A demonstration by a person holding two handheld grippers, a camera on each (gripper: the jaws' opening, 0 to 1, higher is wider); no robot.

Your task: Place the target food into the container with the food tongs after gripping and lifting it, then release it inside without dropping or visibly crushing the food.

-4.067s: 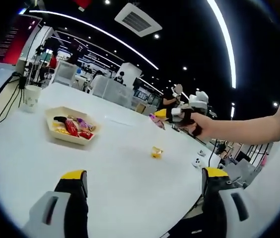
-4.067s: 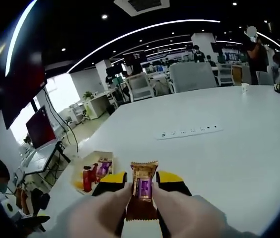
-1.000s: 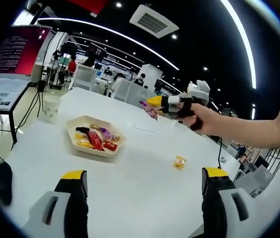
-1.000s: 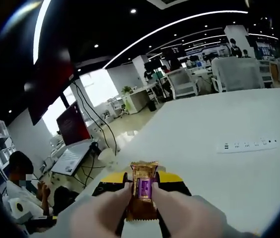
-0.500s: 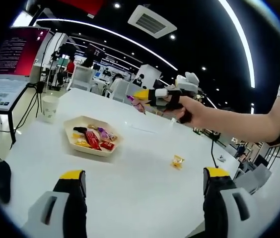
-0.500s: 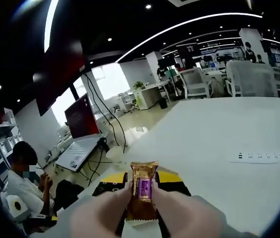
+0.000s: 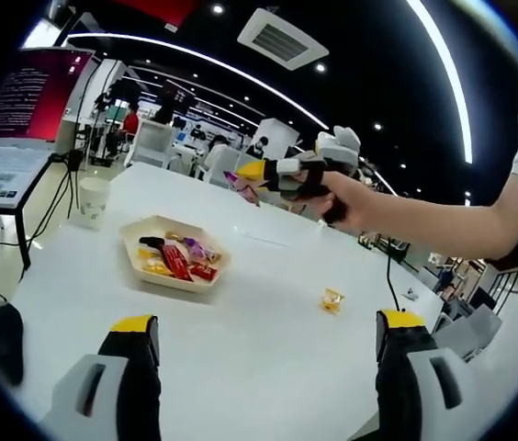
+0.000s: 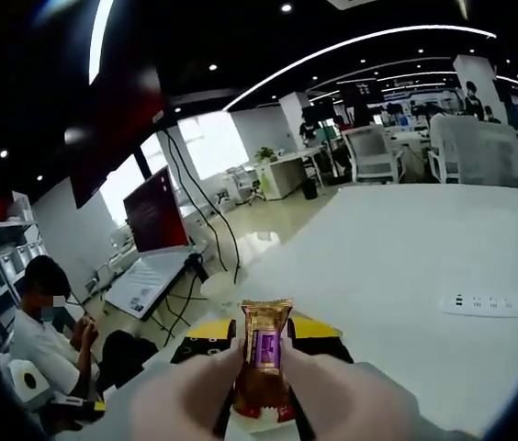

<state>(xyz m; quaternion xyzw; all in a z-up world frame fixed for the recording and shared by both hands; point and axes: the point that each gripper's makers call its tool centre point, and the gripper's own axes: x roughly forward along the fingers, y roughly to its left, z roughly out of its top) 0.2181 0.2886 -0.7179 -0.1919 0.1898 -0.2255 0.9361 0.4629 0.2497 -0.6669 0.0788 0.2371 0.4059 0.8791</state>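
Gold-and-purple wrapped candy [image 8: 262, 363] sits upright between the jaws of your right hand-held gripper [image 8: 261, 354], pinched closed on it; in the left gripper view you can see that same gripper [image 7: 261, 175] held high above the white surface [image 7: 259, 322], carrying the candy [image 7: 241, 188] up and beyond the container. Your left hand-held gripper [image 7: 268, 335] has its jaws spread wide with nothing between them, low over the near edge of the surface.

You're in the carry step: the food is lifted and the wrapper looks uncrushed. The cream tray [image 7: 140, 241], already holding several wrapped sweets [image 7: 178, 260], lies below and just left of your right gripper. Next, I'd judge you need to bring the candy down over the tray's middle, get low, then ease the jaws apart.

Another small yellow candy [image 7: 332, 299] lies on the surface well apart from the tray, and a paper cup [image 7: 94, 198] stands towards the far left edge. Around you is an open office with chairs, screens and ceiling light strips
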